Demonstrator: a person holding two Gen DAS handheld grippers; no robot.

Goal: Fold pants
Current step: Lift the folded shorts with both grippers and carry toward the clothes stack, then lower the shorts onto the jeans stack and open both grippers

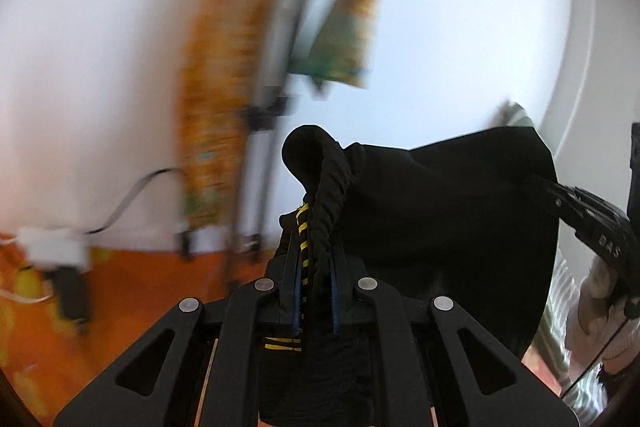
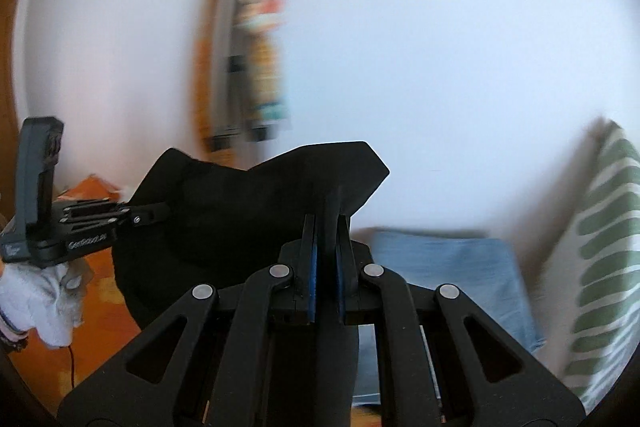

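The black pants (image 1: 448,211) hang in the air, stretched between the 2 tongs. The left tongs (image 1: 314,267) are clenched on a bunched edge with a yellow-striped cord (image 1: 304,247). The right tongs (image 2: 326,267) are clenched on another edge. Behind lie a blue cloth (image 2: 448,267), a green-striped pillow (image 2: 608,247), and, blurred, perhaps a folded board (image 2: 248,47) against the wall.

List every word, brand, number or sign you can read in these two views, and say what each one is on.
"DAS": on the right gripper finger, seen from the left wrist view.
"GenRobot.ai", as best it reads, partly soft: on the side of the left gripper body, seen from the right wrist view.
Colourful hanging on the wall: blurred, nothing legible.
Black pants: no readable label.
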